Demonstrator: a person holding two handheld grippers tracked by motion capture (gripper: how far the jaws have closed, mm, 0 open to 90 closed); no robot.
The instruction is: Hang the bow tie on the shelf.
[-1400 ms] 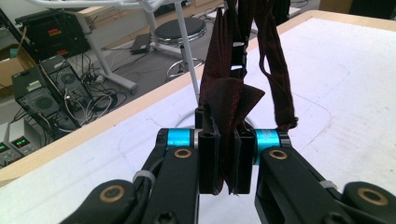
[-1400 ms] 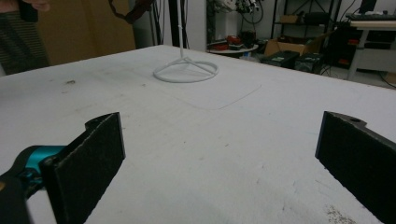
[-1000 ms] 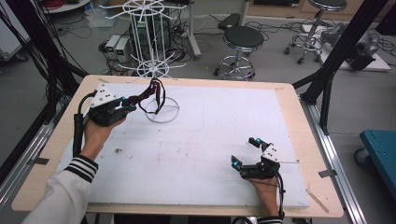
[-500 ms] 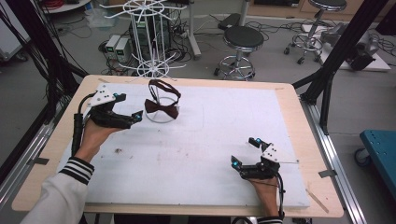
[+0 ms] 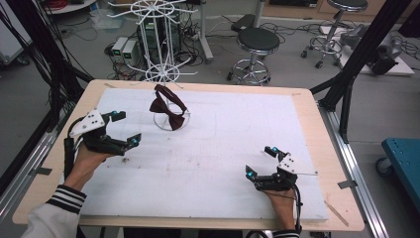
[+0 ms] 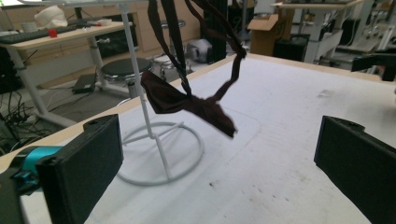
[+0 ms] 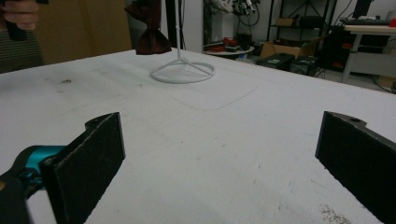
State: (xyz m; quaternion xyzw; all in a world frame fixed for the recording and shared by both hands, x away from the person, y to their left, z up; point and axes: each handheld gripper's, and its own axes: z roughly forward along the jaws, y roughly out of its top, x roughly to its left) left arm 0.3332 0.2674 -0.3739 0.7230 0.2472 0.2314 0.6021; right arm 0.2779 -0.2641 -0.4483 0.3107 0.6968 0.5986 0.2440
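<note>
High view: dark red bow tie (image 5: pixel 168 106) hangs by its strap from a white wire stand (image 5: pixel 163 64) at the far left of the white-covered table (image 5: pixel 223 148); the bow dangles just above the stand's ring base (image 5: pixel 171 124). Left gripper (image 5: pixel 124 130) sits at the left edge, near side of the stand, apart from the bow tie. Its jaws have just been opening and now stand wide, nothing between them. Right gripper (image 5: pixel 260 161) rests low on the near right of the table, well apart from the stand, jaws spread wide and empty.

Left gripper view: bow tie (image 6: pixel 187 100) hangs ahead between the two black jaws but beyond them, strap looped upward, untouched.

Right gripper view: stand base (image 7: pixel 182 71) and bow tie (image 7: pixel 149 35) far off across the table; bare white surface between the jaws.
</note>
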